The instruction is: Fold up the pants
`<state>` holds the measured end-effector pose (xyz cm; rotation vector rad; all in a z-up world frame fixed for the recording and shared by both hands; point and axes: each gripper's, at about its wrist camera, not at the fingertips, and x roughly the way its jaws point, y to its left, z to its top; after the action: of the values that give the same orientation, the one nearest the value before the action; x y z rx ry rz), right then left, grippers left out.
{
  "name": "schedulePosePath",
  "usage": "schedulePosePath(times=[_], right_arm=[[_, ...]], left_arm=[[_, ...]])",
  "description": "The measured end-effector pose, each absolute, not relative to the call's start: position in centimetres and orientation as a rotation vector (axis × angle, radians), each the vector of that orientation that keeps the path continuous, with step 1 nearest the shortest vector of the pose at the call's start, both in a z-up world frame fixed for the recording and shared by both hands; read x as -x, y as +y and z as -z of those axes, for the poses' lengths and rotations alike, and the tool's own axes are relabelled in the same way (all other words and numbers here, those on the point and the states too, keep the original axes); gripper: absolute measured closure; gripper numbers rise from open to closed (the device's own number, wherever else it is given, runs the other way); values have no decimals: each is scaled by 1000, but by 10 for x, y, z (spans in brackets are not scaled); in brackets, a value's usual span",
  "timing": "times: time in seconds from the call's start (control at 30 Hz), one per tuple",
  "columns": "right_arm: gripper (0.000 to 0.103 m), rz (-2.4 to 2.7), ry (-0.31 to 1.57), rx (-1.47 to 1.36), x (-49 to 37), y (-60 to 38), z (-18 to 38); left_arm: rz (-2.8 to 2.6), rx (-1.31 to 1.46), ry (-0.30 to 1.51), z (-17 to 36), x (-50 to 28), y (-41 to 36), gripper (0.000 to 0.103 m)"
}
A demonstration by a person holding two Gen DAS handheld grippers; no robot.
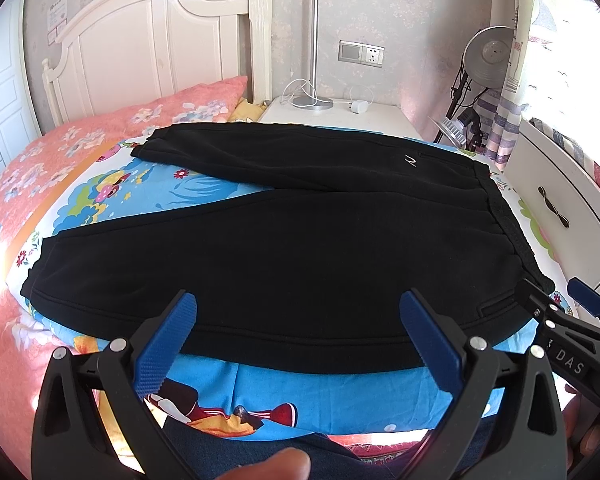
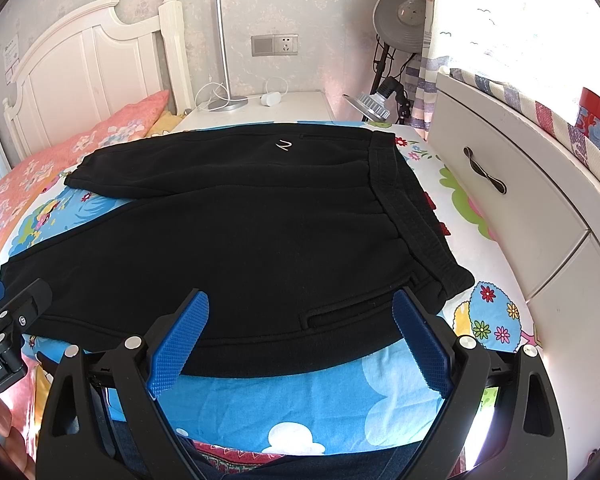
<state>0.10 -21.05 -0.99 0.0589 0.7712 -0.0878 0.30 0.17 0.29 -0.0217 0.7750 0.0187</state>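
I hold my left gripper [image 1: 298, 320] and right gripper [image 2: 300, 320] wide open over the flat black pants [image 1: 280, 248], so next I must grab the near edge.

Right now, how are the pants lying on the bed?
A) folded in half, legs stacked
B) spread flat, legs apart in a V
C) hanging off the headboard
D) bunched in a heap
B: the black pants lie flat on the bedsheet, the two legs splayed with sheet showing between them, and both the left claw and the right claw are open, gripping nothing.
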Motion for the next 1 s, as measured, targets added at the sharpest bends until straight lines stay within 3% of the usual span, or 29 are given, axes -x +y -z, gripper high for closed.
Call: schedulePosePath(times=[0.33,0.6,0.77,1.0], right_arm=[[5,-27,805,-164,-38,-252,3],[5,8,918,-67,-208,-333,-11],[6,-6,1040,-58,-317,-389,22],[10,-74,1112,-17,-383,-408,60]], left_arm=[[62,96,802,11,-10,11,2],[151,200,879,36,-38,30,2],[148,190,896,50,-55,37,2],[89,208,939,65,-80,63,2]])
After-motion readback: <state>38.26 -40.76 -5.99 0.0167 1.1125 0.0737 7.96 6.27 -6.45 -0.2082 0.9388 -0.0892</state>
